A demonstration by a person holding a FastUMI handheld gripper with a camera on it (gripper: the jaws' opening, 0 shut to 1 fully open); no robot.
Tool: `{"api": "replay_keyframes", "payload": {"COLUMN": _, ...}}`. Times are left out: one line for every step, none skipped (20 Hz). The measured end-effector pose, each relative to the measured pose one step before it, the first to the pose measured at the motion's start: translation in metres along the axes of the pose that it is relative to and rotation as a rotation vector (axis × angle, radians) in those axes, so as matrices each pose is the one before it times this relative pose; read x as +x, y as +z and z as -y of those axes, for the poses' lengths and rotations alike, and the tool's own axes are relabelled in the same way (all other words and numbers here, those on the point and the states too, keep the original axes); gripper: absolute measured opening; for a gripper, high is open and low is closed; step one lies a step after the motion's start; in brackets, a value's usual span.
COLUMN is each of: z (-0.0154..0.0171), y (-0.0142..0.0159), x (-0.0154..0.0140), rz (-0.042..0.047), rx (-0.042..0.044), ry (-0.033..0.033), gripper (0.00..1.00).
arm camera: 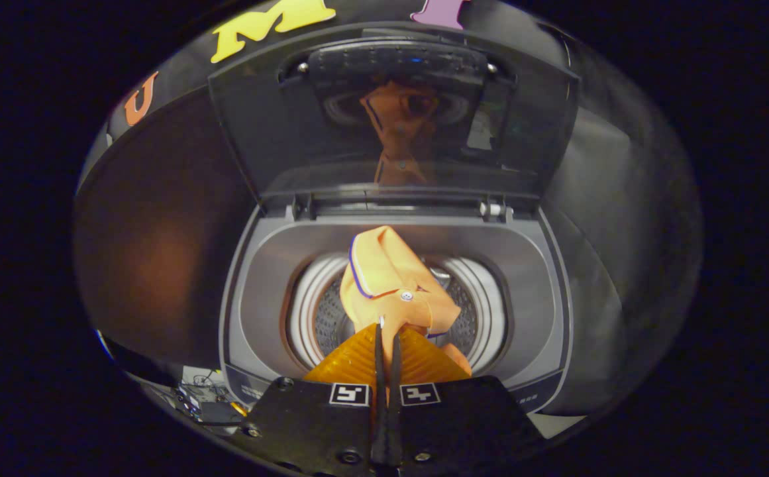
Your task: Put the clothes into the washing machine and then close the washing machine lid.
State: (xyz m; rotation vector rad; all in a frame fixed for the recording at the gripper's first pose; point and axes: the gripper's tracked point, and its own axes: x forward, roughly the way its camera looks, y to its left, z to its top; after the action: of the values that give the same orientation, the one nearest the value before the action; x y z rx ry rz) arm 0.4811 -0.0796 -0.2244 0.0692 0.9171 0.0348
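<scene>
An orange garment [391,281] with a dark-edged collar and a white button hangs bunched up from my gripper [387,331], whose two fingers are shut on its fabric. It dangles right over the round drum opening [483,291] of the top-loading washing machine [258,298]. The perforated steel drum shows behind and below the cloth. The machine's dark glass lid [278,132] stands raised upright at the back, and the garment is mirrored in it.
The grey top deck [530,291] rings the drum opening, with the lid hinges [493,210] along its far side. Dark booth cloth hangs on both sides. Some cables and small gear [208,397] lie low beside the machine's near corner.
</scene>
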Motion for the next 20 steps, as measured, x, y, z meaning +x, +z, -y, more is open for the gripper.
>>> {"api": "replay_keyframes", "payload": {"z": 0.0007, "y": -0.00526, "x": 0.00165, "rz": -0.01288, "rx": 0.00699, "ry": 0.00402, "gripper": 0.04}}
{"api": "replay_keyframes", "payload": {"z": 0.00143, "y": -0.00212, "x": 0.00024, "rz": -0.00785, "rx": 0.00683, "ry": 0.00026, "gripper": 0.04}}
{"api": "replay_keyframes", "payload": {"z": 0.00197, "y": -0.00124, "x": -0.00024, "rz": -0.00404, "rx": 0.00546, "ry": 0.00125, "gripper": 0.04}}
{"api": "replay_keyframes", "payload": {"z": -0.00061, "y": -0.00029, "x": -0.00158, "rz": -0.00165, "rx": 0.00161, "ry": 0.00564, "gripper": 0.04}}
{"api": "replay_keyframes", "payload": {"z": 0.0003, "y": -0.00038, "x": -0.00243, "rz": 0.00203, "rx": -0.00632, "ry": 0.00017, "gripper": 0.04}}
{"api": "replay_keyframes", "payload": {"z": 0.00067, "y": 0.00039, "x": -0.00174, "rz": 0.00221, "rx": -0.01254, "ry": -0.0054, "gripper": 0.04}}
{"api": "replay_keyframes", "payload": {"z": 0.00031, "y": 0.00062, "x": -0.00135, "rz": 0.00074, "rx": -0.00806, "ry": -0.00545, "gripper": 0.04}}
{"api": "replay_keyframes", "payload": {"z": -0.00046, "y": -0.00062, "x": -0.00083, "rz": -0.00061, "rx": -0.00352, "ry": -0.00241, "gripper": 0.05}}
{"api": "replay_keyframes", "payload": {"z": 0.00003, "y": -0.00103, "x": -0.00171, "rz": -0.00458, "rx": 0.00503, "ry": -0.00057, "gripper": 0.05}}
{"api": "replay_keyframes", "payload": {"z": -0.00115, "y": -0.001, "x": -0.00084, "rz": -0.00099, "rx": 0.00937, "ry": 0.00202, "gripper": 0.06}}
{"api": "replay_keyframes", "payload": {"z": 0.00146, "y": -0.00137, "x": -0.00128, "rz": -0.00192, "rx": 0.00685, "ry": -0.00334, "gripper": 0.06}}
{"api": "replay_keyframes", "payload": {"z": 0.00007, "y": -0.00026, "x": -0.00029, "rz": 0.00019, "rx": 0.00539, "ry": -0.00009, "gripper": 0.06}}
{"api": "replay_keyframes", "payload": {"z": -0.0011, "y": -0.00303, "x": -0.00196, "rz": -0.00281, "rx": 0.00094, "ry": 0.00658, "gripper": 0.06}}
{"api": "replay_keyframes", "payload": {"z": -0.00079, "y": 0.0013, "x": -0.00078, "rz": 0.0063, "rx": -0.0041, "ry": 0.00432, "gripper": 0.08}}
{"api": "replay_keyframes", "payload": {"z": 0.0007, "y": 0.00135, "x": -0.00138, "rz": 0.0093, "rx": -0.01143, "ry": 0.00255, "gripper": 0.09}}
{"api": "replay_keyframes", "payload": {"z": 0.00292, "y": 0.00187, "x": -0.00125, "rz": 0.00762, "rx": -0.01235, "ry": -0.01675, "gripper": 0.16}}
{"api": "replay_keyframes", "payload": {"z": 0.00192, "y": 0.00112, "x": -0.00155, "rz": 0.00413, "rx": -0.00907, "ry": -0.01125, "gripper": 0.33}}
{"api": "replay_keyframes", "payload": {"z": 0.00205, "y": 0.0019, "x": -0.00245, "rz": 0.00446, "rx": -0.00259, "ry": -0.00787, "gripper": 0.49}}
{"api": "replay_keyframes", "payload": {"z": 0.00137, "y": -0.00094, "x": -0.00054, "rz": 0.00543, "rx": 0.00469, "ry": -0.00389, "gripper": 0.66}}
{"api": "replay_keyframes", "payload": {"z": 0.00453, "y": 0.00098, "x": -0.00119, "rz": 0.00513, "rx": 0.00561, "ry": -0.01421, "gripper": 0.83}}
